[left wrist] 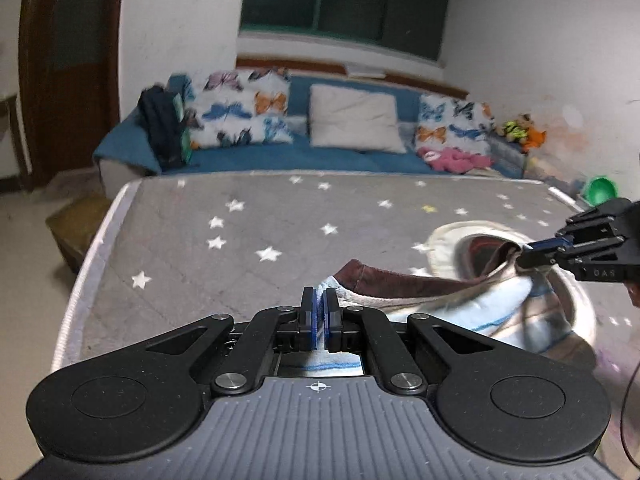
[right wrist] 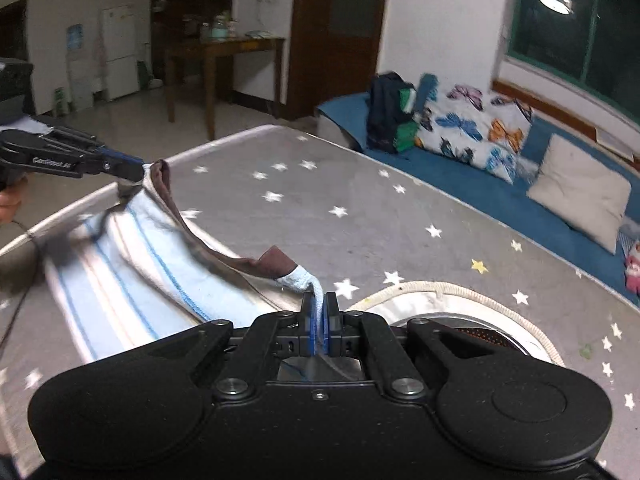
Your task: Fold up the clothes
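Note:
A striped white-and-blue garment with a brown edge (left wrist: 404,280) hangs stretched between both grippers above the grey star-patterned mattress (left wrist: 240,232). My left gripper (left wrist: 319,300) is shut on one corner of it; it also shows at the left of the right wrist view (right wrist: 142,170). My right gripper (right wrist: 319,308) is shut on the other corner; it shows at the right of the left wrist view (left wrist: 520,258). The cloth (right wrist: 132,264) sags between them and is blurred.
A round white basket (right wrist: 460,296) sits on the mattress (right wrist: 360,200) under the right gripper. A blue sofa (left wrist: 320,156) with butterfly cushions lies beyond the mattress. A wooden table (right wrist: 224,52) stands on the floor behind.

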A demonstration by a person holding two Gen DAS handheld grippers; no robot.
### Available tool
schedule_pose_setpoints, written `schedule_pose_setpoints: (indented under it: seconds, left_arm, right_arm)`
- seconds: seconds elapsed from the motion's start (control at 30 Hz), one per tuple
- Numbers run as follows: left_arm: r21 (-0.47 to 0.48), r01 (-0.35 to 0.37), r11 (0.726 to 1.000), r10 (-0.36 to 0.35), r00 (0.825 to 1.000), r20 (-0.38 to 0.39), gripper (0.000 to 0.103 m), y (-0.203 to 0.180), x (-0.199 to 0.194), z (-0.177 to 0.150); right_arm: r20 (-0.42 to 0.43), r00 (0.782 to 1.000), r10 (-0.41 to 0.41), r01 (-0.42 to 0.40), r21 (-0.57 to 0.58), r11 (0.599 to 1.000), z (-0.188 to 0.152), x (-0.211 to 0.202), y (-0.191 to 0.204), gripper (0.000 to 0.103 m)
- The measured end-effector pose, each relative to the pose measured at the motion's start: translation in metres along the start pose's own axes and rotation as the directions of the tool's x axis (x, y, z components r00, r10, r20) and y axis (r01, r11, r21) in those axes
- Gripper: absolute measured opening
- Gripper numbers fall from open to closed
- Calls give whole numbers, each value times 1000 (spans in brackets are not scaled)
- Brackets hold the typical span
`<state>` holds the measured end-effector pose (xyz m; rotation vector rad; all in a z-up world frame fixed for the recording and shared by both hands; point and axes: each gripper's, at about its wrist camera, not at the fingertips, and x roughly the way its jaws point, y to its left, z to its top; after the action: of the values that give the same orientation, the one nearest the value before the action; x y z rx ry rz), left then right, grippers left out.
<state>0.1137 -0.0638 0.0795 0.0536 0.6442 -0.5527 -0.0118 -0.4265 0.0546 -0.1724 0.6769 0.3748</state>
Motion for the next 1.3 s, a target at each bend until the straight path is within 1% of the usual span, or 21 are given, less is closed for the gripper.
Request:
schedule_pose_setpoints:
  seconds: [0.17, 0.2, 0.3, 0.37, 0.4, 0.43, 0.47, 0.6, 0.7, 0.9, 1.0, 1.07, 1.13, 1.27, 1.3]
  left_arm:
    - [-49, -25, 998, 22, 999, -42, 4, 17, 37, -4]
    - [-57, -31, 998, 28, 998, -49, 4, 20, 42, -6]
    - [-68, -65, 996, 61, 996, -63, 4, 24, 54, -12]
    - [-64, -88, 994, 84, 994, -62, 4, 25, 59, -14]
    - [-69, -91, 993, 87, 994, -62, 4, 25, 59, -14]
    - [-75, -91, 993, 87, 994, -63, 4, 26, 59, -15]
    - [-82, -92, 992, 86, 994, -63, 4, 28, 59, -15]
    - [-87, -92, 992, 86, 994, -69, 4, 26, 55, -16]
    - [-85, -102, 991, 96, 992, -76, 4, 23, 48, -17]
    - [-49, -133, 990, 128, 988, -83, 6, 12, 37, -20]
    - [-31, -150, 988, 147, 986, -84, 18, 7, 31, -24]
    - [-24, -159, 987, 157, 984, -86, 22, 5, 28, -26]
    - [-16, -170, 985, 168, 982, -90, 22, 3, 25, -28]
    - [-5, -187, 982, 186, 977, -102, 29, -2, 19, -35]
    - [-2, -189, 982, 188, 977, -103, 29, -3, 18, -36]
  right_arm:
    - [-15, 999, -35, 36, 43, 998, 21, 46, -26, 4]
    - [-20, 999, -40, 41, 53, 998, 13, 49, -26, 6]
    - [-35, 998, -55, 57, 82, 995, -12, 56, -26, 13]
    - [-30, 997, -70, 72, 87, 994, -11, 56, -27, 23]
    - [-25, 996, -81, 83, 85, 993, -10, 55, -28, 25]
    - [-22, 995, -93, 94, 86, 992, -9, 52, -28, 31]
    - [-15, 995, -97, 98, 89, 991, -8, 49, -29, 33]
    - [-6, 997, -77, 78, 83, 993, -10, 30, -24, 33]
    - [-19, 998, -57, 58, 67, 996, -18, 21, -13, 35]
    - [-71, 997, -43, 47, 62, 997, -38, 24, 1, 35]
    - [-74, 996, -52, 57, 69, 996, -39, 23, 2, 35]
    - [-76, 995, -57, 63, 74, 995, -40, 23, 3, 35]
    - [-78, 995, -63, 69, 79, 994, -42, 23, 4, 35]
    - [-83, 994, -75, 82, 89, 993, -44, 22, 5, 42]
    - [-84, 993, -77, 85, 92, 992, -44, 22, 6, 42]
